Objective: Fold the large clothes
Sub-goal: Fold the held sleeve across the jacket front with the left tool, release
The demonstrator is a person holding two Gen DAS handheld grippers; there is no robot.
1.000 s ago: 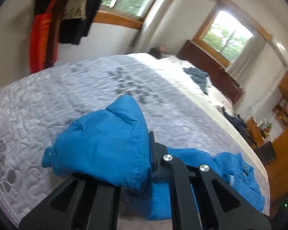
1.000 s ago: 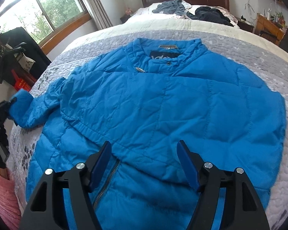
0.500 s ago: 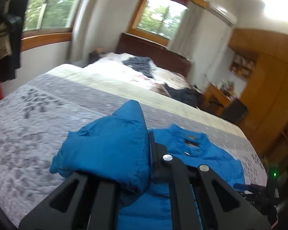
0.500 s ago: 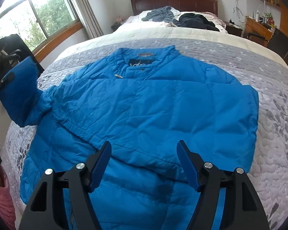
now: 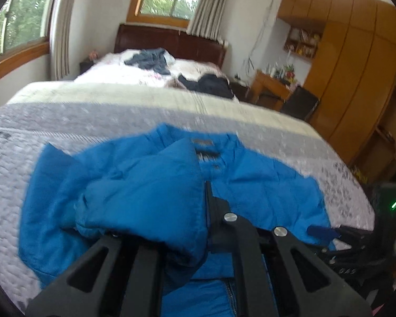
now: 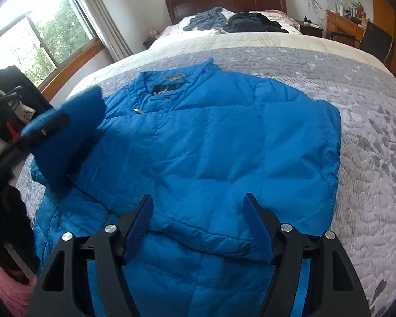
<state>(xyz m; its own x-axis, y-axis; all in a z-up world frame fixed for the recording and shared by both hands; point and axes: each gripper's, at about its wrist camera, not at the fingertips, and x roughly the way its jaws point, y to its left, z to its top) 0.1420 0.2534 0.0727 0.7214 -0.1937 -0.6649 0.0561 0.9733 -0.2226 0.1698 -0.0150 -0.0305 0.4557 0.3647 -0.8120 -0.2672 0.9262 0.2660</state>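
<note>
Blue padded jacket (image 6: 211, 142), lying front-up on the grey quilted bed (image 6: 369, 132): left gripper (image 5: 198, 227), clenched on the sleeve cuff (image 5: 145, 198), is now swinging it from the bedside inward over the chest, beginning the sleeve fold; right gripper (image 6: 198, 227) is hovering released above the hem.

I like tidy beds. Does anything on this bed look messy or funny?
Yes. Dark clothes lie in crumpled heaps near the headboard. The blue jacket lies mostly flat, but one sleeve is lifted, pinched in the left gripper.
</note>
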